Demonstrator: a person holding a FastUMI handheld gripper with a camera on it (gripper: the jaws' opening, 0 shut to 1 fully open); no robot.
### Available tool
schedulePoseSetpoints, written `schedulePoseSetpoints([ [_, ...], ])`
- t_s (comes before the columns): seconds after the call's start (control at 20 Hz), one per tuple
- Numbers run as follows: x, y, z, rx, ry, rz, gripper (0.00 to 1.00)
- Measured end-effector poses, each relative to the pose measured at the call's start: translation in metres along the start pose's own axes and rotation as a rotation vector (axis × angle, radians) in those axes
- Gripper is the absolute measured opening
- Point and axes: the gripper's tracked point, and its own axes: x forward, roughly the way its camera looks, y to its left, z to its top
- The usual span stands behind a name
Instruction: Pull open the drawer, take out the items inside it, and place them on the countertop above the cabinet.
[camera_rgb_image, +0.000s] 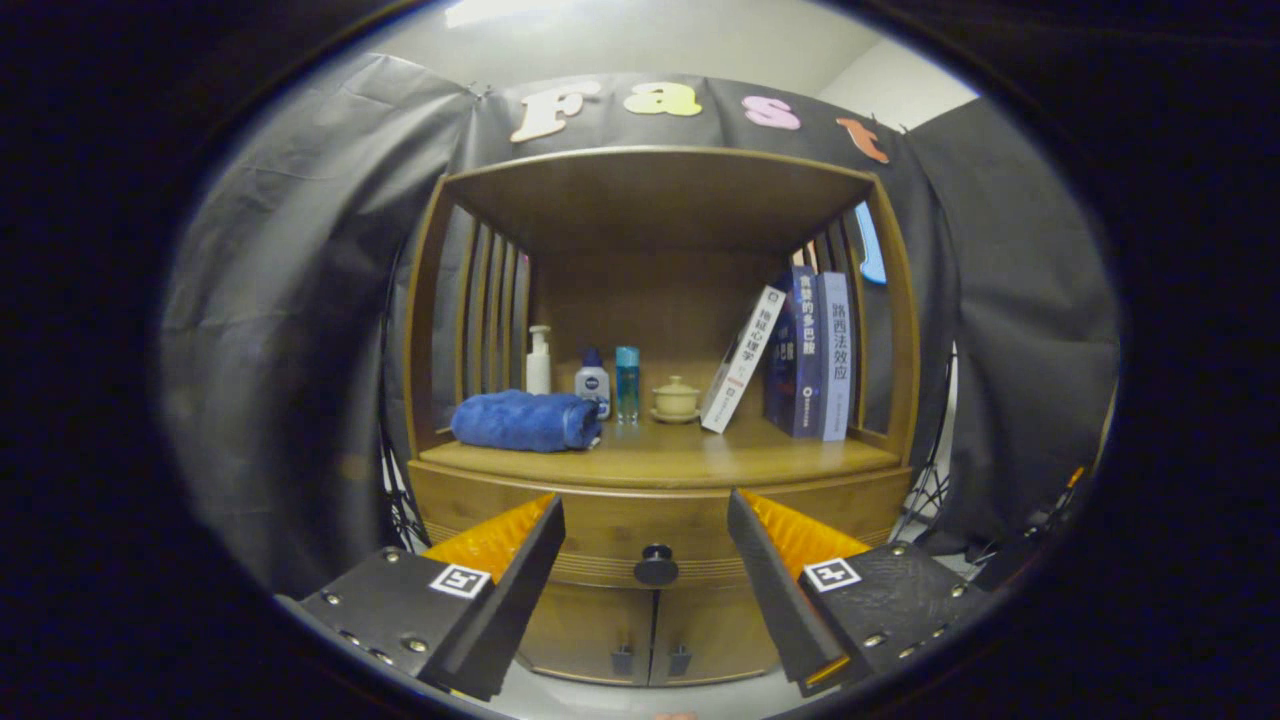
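A wooden cabinet stands straight ahead. Its drawer front (610, 525) is closed under the countertop (690, 455), with a round dark knob (656, 566) in the middle. My gripper (645, 520) is open, its two fingers spread wide. The knob sits between the fingers and a little beyond them, with no contact. What lies inside the drawer is hidden.
On the countertop lie a rolled blue towel (525, 420), a white pump bottle (539, 362), two small bottles (610, 385), a lidded cup on a saucer (676, 399) and several books (800, 355). Two lower doors (650, 635) sit below the drawer.
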Motion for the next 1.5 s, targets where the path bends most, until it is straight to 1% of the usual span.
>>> schedulePoseSetpoints([
  [0.25,0.051,0.006,-0.030,-0.004,0.052,0.007,0.98],
  [0.4,0.077,0.003,-0.047,0.000,0.081,-0.004,0.97],
  [0.5,0.093,0.003,-0.059,0.022,0.103,-0.003,0.96],
  [0.55,0.092,-0.002,-0.064,0.018,0.118,-0.020,0.95],
  [0.6,0.101,-0.003,-0.055,0.016,0.071,-0.032,0.95],
  [0.65,0.098,-0.003,-0.062,-0.005,0.085,-0.032,0.94],
  [0.7,0.101,-0.003,-0.060,-0.030,0.067,-0.043,0.94],
  [0.75,0.104,-0.010,-0.067,-0.053,0.085,-0.065,0.94],
  [0.85,0.100,-0.011,-0.063,-0.022,0.075,-0.065,0.76],
  [1.0,0.102,-0.014,-0.063,-0.007,0.069,-0.058,0.70],
  [1.15,0.100,-0.013,-0.065,-0.042,0.067,-0.063,0.70],
  [1.25,0.101,-0.012,-0.065,-0.032,0.067,-0.051,0.71],
  [1.35,0.100,-0.019,-0.066,-0.022,0.075,-0.064,0.72],
  [1.5,0.102,-0.019,-0.065,0.021,0.072,-0.052,0.73],
])
